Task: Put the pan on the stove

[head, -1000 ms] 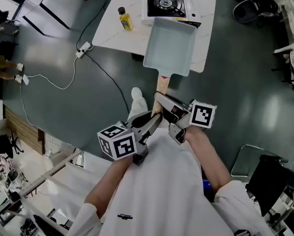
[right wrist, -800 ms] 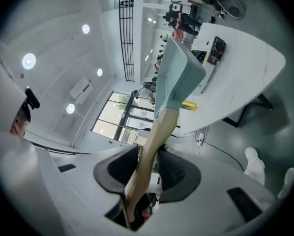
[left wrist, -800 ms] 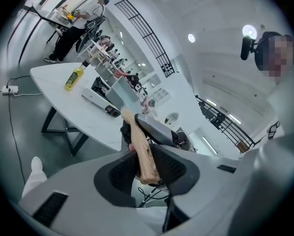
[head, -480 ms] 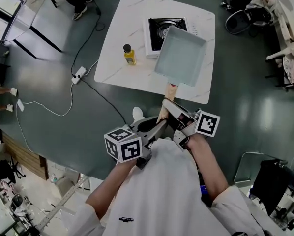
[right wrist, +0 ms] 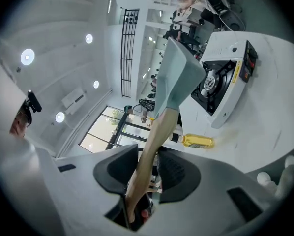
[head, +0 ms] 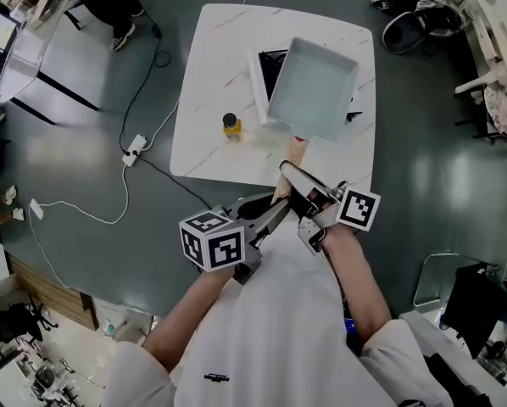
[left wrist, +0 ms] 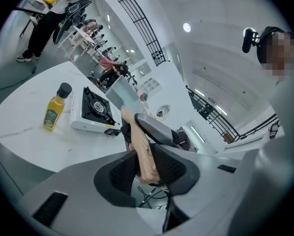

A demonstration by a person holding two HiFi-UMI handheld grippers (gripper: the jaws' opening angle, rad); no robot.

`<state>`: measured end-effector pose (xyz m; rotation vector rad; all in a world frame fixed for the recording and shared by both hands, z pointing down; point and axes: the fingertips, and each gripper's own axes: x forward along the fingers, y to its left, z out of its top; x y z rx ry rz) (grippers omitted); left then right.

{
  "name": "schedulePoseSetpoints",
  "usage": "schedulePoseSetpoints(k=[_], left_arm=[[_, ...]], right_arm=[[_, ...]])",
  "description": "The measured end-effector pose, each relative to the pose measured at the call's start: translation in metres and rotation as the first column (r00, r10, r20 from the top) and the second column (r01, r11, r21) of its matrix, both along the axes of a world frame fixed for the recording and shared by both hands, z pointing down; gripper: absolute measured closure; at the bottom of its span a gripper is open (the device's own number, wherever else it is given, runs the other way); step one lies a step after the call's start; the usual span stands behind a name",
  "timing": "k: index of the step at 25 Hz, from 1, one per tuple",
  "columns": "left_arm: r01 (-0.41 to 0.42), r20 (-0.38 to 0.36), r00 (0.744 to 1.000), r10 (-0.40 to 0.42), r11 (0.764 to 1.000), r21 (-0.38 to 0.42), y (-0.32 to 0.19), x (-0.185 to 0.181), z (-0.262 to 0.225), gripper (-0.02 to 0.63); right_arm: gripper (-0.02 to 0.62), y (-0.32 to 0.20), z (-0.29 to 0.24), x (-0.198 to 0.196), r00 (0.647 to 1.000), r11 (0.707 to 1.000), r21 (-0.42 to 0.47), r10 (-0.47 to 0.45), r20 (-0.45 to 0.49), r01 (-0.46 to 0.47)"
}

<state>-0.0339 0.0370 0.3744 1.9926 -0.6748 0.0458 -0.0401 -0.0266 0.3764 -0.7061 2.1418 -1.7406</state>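
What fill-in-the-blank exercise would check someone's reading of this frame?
1. The left tongs and the right tongs both clamp the pan's wooden ____.
2. The stove stands on a white ____.
3. The bottle of yellow liquid has a ____ cap.
Missing words: handle; table; black.

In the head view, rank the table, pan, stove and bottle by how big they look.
1. table
2. pan, held up nearer the camera
3. stove, mostly hidden by the pan, so unsure
4. bottle
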Motion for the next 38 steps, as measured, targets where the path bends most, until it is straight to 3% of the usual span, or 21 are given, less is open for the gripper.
schedulePoseSetpoints(k=[9,25,38], left_arm=[[0.024,0.012,1.000,-0.024,0.999,-0.032,-0.037,0.006,0.009,0.492],[0.150,0.015,0.989,-0.149,0.981,-0.126,-0.089,0.042,0.058,0.492],[0.222,0.054,0.975,-0.216,0.959,-0.179,-0.129,0.068,0.116,0.492]], right_arm=[[0.468,-0.036,0.012,0.005,0.998,0.998,-0.036,-0.053,-0.016,0.052],[0.468,-0.086,0.066,0.032,0.977,0.981,-0.078,-0.188,-0.104,0.180],[0.469,-0.126,0.122,0.050,0.970,0.969,-0.103,-0.232,-0.075,0.224]])
